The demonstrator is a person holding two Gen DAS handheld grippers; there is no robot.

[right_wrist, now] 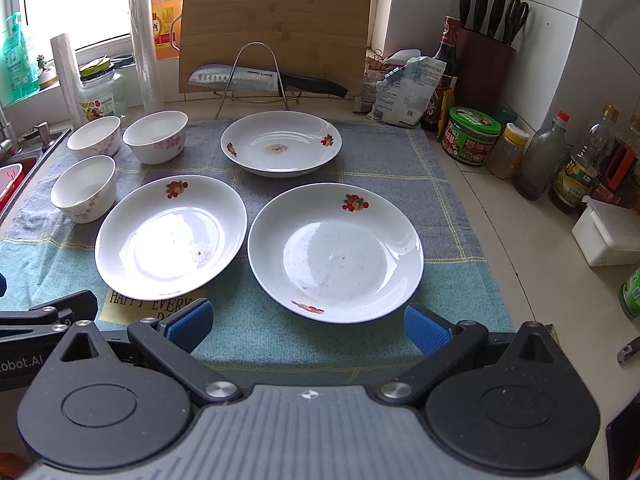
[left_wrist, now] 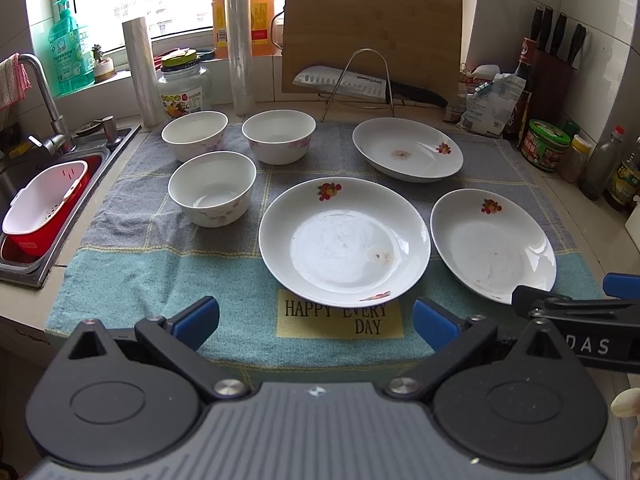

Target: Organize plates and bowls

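Three white plates with fruit prints lie on a blue-grey towel (left_wrist: 132, 264): a near middle plate (left_wrist: 344, 242) (right_wrist: 171, 237), a near right plate (left_wrist: 493, 245) (right_wrist: 335, 253) and a far plate (left_wrist: 407, 149) (right_wrist: 281, 143). Three white floral bowls (left_wrist: 212, 187) (left_wrist: 195, 135) (left_wrist: 279, 136) stand upright at the left, also in the right wrist view (right_wrist: 84, 187) (right_wrist: 94, 136) (right_wrist: 155, 136). My left gripper (left_wrist: 316, 322) is open just in front of the middle plate. My right gripper (right_wrist: 307, 326) is open in front of the near right plate. Both hold nothing.
A sink (left_wrist: 24, 184) with a red and white basket (left_wrist: 44, 204) lies at the left. A cutting board (left_wrist: 372, 32), knife (left_wrist: 360, 84) and wire rack stand behind. Jars, bottles (right_wrist: 540, 160) and a white box (right_wrist: 608, 236) crowd the right counter. A knife block (right_wrist: 484, 56) is in the corner.
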